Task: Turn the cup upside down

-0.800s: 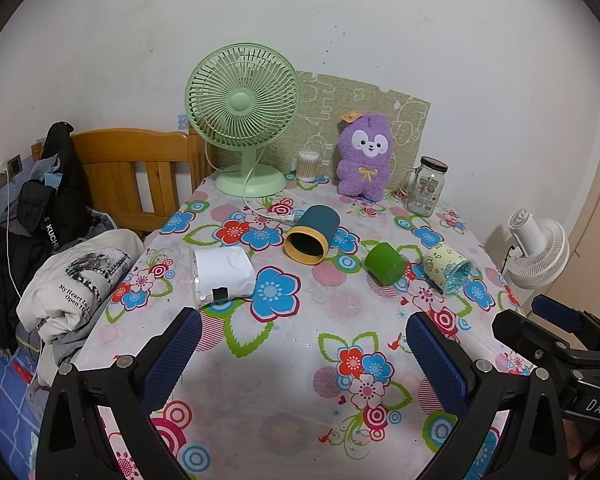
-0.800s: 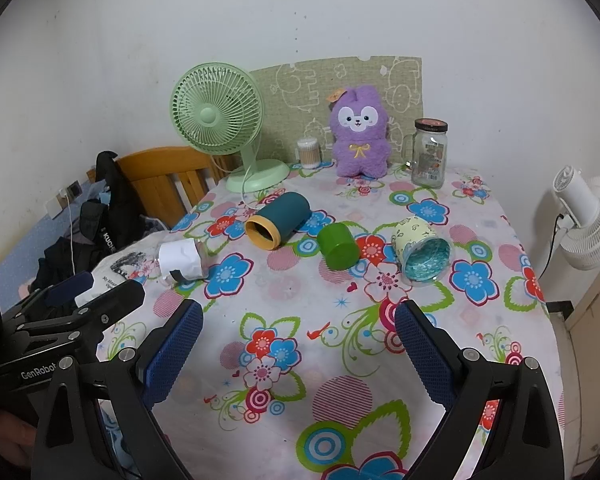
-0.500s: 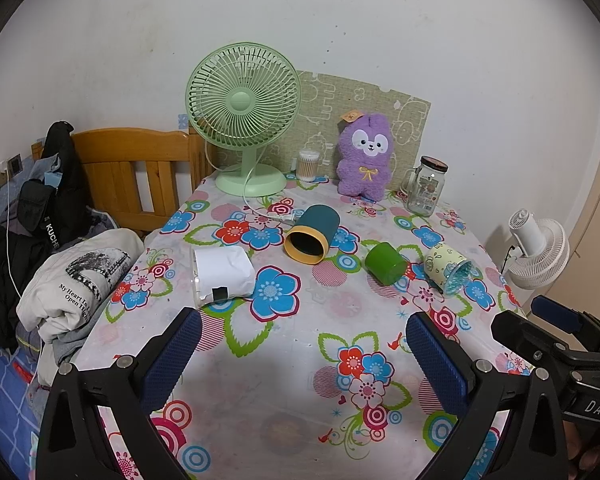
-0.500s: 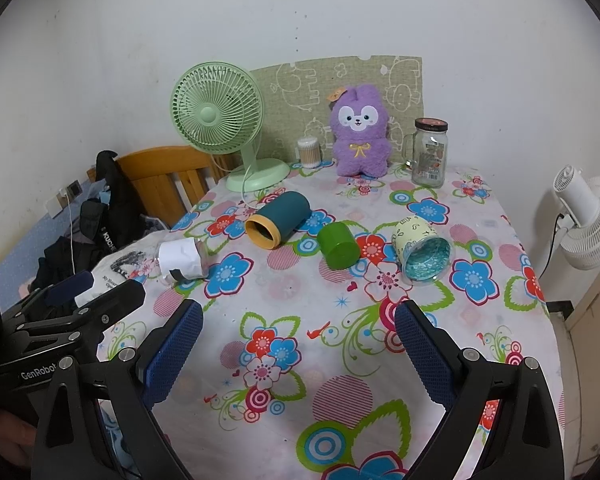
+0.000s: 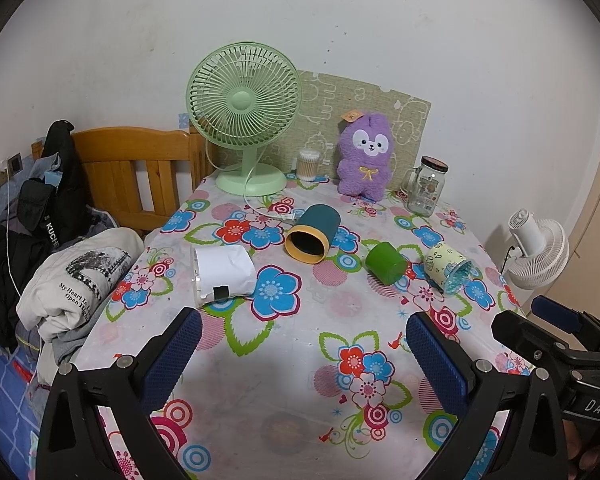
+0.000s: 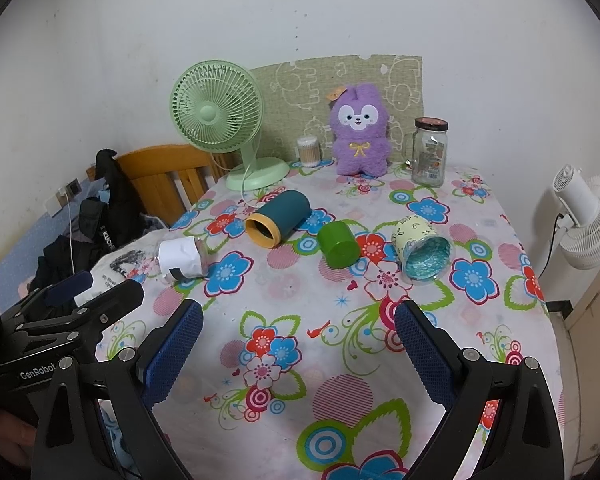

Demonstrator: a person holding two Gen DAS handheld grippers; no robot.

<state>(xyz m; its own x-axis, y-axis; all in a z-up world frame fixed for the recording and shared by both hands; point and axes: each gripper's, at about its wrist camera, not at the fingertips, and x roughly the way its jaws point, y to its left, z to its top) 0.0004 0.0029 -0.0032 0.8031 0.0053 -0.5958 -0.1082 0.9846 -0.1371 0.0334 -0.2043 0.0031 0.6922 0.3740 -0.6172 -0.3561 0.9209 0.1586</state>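
Observation:
Several cups lie on their sides on the flowered tablecloth [image 5: 300, 360]: a white paper-wrapped clear cup [image 5: 222, 274] [image 6: 182, 258], a teal cup with a yellow rim [image 5: 312, 234] [image 6: 278, 218], a green cup [image 5: 385, 263] [image 6: 337, 245], and a pale yellow patterned cup [image 5: 448, 266] [image 6: 420, 248]. My left gripper [image 5: 300, 360] is open and empty over the near table, well short of the cups. My right gripper [image 6: 299, 354] is open and empty, also near the front edge. Each gripper shows at the other view's edge.
A green desk fan [image 5: 244, 120], a cotton swab jar [image 5: 309, 165], a purple plush toy [image 5: 364, 156] and a glass jar [image 5: 426, 186] stand along the back. A wooden bed frame [image 5: 140, 172] and clothes [image 5: 72, 280] are left; a white fan [image 5: 536, 248] is right.

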